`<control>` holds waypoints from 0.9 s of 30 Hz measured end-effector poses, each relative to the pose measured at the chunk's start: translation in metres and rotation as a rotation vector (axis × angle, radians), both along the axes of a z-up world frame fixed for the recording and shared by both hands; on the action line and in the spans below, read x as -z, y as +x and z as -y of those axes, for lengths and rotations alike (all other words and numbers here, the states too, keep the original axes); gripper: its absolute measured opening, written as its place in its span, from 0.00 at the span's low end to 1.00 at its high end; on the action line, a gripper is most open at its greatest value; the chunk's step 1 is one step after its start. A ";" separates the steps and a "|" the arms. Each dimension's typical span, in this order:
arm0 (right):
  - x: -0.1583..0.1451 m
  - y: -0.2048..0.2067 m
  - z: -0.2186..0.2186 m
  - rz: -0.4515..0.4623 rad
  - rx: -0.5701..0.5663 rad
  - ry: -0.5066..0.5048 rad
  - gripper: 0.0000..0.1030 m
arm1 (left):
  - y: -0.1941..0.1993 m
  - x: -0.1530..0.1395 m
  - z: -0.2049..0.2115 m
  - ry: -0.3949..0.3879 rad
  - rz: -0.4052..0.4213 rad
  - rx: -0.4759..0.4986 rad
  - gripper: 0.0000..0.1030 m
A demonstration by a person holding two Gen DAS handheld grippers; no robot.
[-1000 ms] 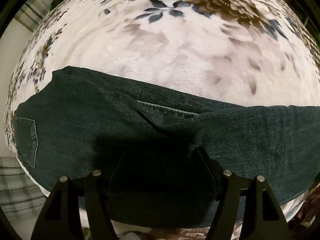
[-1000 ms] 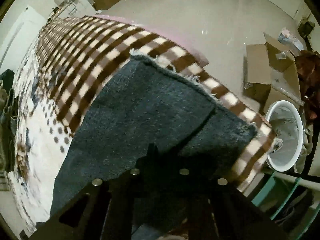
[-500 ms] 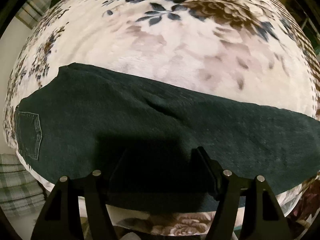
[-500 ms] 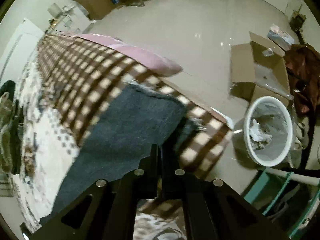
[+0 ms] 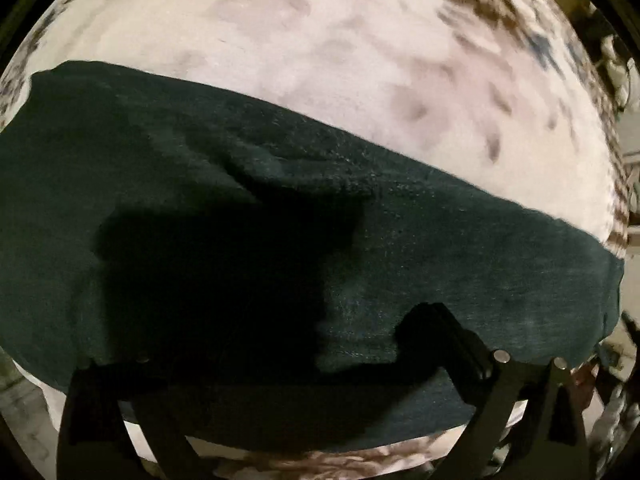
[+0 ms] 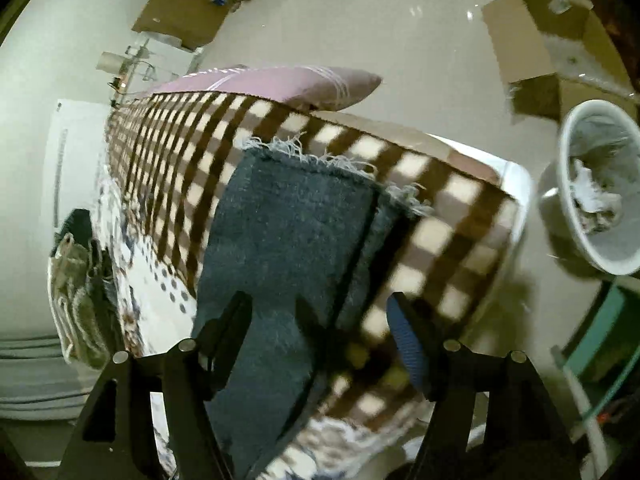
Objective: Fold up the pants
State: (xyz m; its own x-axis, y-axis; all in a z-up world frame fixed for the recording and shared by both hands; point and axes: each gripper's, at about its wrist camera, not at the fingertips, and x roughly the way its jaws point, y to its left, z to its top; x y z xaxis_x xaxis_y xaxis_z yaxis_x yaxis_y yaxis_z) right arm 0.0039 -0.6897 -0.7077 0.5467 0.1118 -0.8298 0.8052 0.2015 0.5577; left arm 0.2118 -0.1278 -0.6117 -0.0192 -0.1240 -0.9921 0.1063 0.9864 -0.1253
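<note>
the right gripper (image 6: 320, 324) is seen with its jaws spread wide and nothing held between them, one finger over the denim, the other over the checked blanket (image 6: 432, 240); the left gripper (image 5: 280, 360) is seen with its right finger resting over the cloth, its left finger lost in deep shadow, so the jaws look parted and released, though contact with the fabric cannot be told for certain

the pants (image 5: 440, 248) are laid flat across the bed as one long dark band, leg on leg, so the lengthwise fold is judged to be done; in the right wrist view the frayed hems (image 6: 320, 156) are stacked at the foot end, lying on the checked border near the bed's edge, one a little offset from the other

what is left, by judgement: the hems are to be gripped and carried up toward the waist, once or twice, and the bundle smoothed; a soft ridge (image 5: 288, 176) is seen mid-length and may need flattening first

further out, a floral blanket (image 5: 340, 60) is spread beyond the pants, with bare room for folding; a heap of other clothes (image 6: 76, 280) is piled at the far side, a pink pillow (image 6: 280, 84) sits past the checked border, and a white bin (image 6: 592, 184) and cardboard boxes (image 6: 532, 28) stand on the floor, well apart; nothing is seen blocking the fold, only the nearness of the bed's edge
</note>
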 end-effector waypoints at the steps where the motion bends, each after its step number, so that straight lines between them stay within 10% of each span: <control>1: 0.002 0.005 0.001 0.019 0.003 -0.016 0.70 | 0.001 0.002 0.002 0.015 -0.007 0.004 1.00; 18: 0.032 0.010 0.013 0.277 0.078 0.021 0.66 | 0.006 0.011 0.029 0.069 0.014 -0.057 1.00; 19: 0.034 0.015 0.015 0.289 0.083 0.028 0.63 | 0.005 0.011 0.029 0.069 0.014 -0.058 1.00; 22: 0.038 0.022 0.020 0.244 0.087 0.009 0.07 | -0.003 0.007 0.026 0.067 0.011 -0.057 1.00; 27: 0.021 0.001 0.021 0.182 0.110 -0.058 0.07 | -0.008 -0.007 0.017 0.041 0.010 -0.068 1.00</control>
State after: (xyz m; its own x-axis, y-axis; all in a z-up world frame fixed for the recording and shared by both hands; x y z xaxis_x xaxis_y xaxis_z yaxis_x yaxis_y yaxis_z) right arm 0.0052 -0.7104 -0.7283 0.6946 -0.0015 -0.7194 0.7110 0.1539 0.6862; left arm 0.2042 -0.1446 -0.6042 -0.0018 -0.0836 -0.9965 0.0402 0.9957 -0.0836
